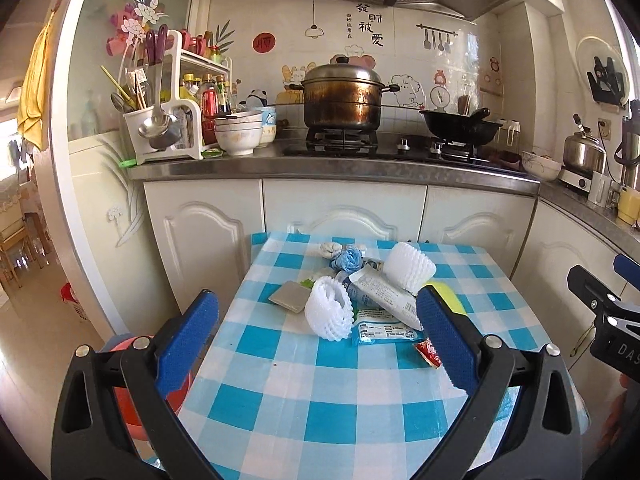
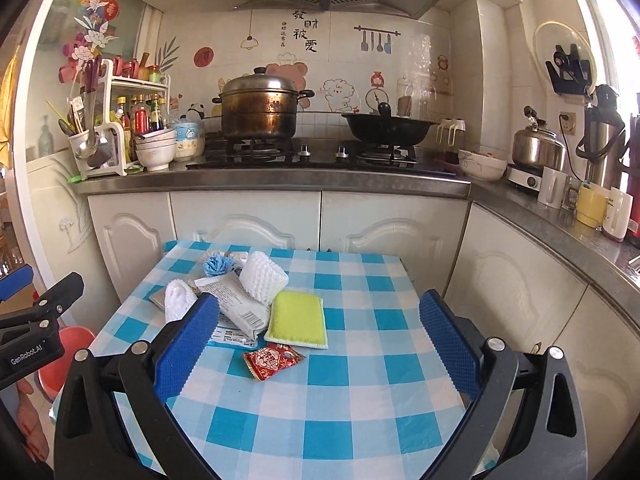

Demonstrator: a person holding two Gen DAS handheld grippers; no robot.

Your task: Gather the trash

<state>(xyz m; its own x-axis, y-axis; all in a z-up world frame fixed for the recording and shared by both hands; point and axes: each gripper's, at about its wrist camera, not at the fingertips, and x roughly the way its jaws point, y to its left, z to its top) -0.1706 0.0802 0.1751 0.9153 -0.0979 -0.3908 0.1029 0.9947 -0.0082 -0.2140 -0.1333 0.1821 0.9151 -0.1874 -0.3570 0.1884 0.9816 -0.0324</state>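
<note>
Both the left gripper (image 1: 318, 344) and right gripper (image 2: 318, 344) hover spread wide and empty over the blue-and-white checked table (image 2: 360, 420). The crumpled wrappers and white foam nets (image 1: 330, 308) lie heaped ahead toward the far-left corner, a small red sachet (image 2: 272, 360) nearest. The near and right cloth lies bare.

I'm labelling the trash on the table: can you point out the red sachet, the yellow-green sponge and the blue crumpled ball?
red sachet (image 2: 272, 361): right wrist view, middle of the printed face.
yellow-green sponge (image 2: 297, 317): right wrist view, centre of the top surface.
blue crumpled ball (image 2: 216, 265): right wrist view, middle of the wad.
</note>
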